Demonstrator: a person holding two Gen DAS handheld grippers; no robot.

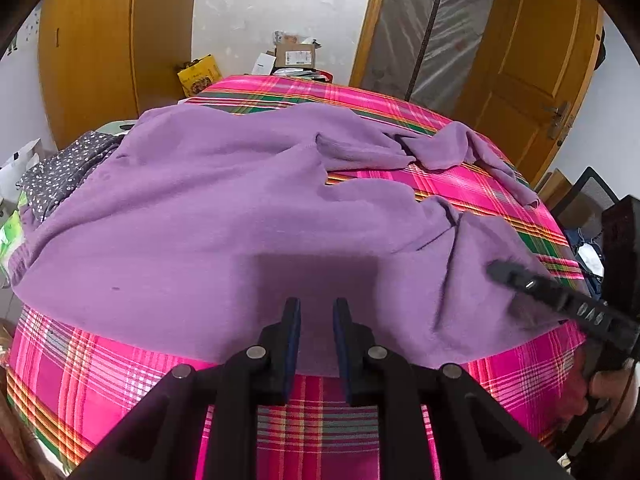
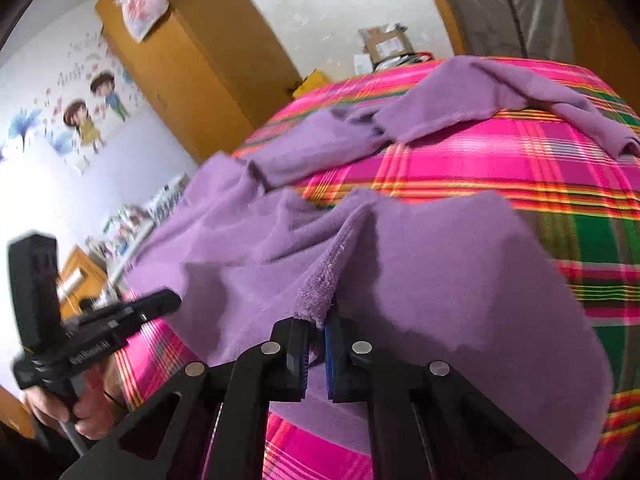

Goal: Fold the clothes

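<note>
I am working over a bed covered by a pink plaid sheet [image 1: 100,364], with a purple garment [image 1: 180,208] lying spread across it. My left gripper [image 1: 317,308] is hovering over the near hem of the garment, its jaws standing partly apart with nothing between them; the blue pads [image 1: 295,320] are showing bare.

My right gripper [image 2: 318,324] is pinching a raised fold at the garment's near right corner. Its jaws are closed on the cloth, and a fuzzy ridge of the purple fabric is standing up from between them, with the rest of the garment draping away on both sides.

In the left view, my right gripper is reaching in from the right edge, its tip resting on the garment's corner. In the right view, my left gripper is showing at the left, held in my hand [image 2: 86,408].

A sleeve [image 1: 472,148] is lying crumpled toward the far right of the bed. A dotted grey cloth [image 1: 68,168] is sitting just beside the garment's far left edge. Boxes [image 1: 296,56] are piled beyond the bed, near wooden doors [image 1: 528,64].
</note>
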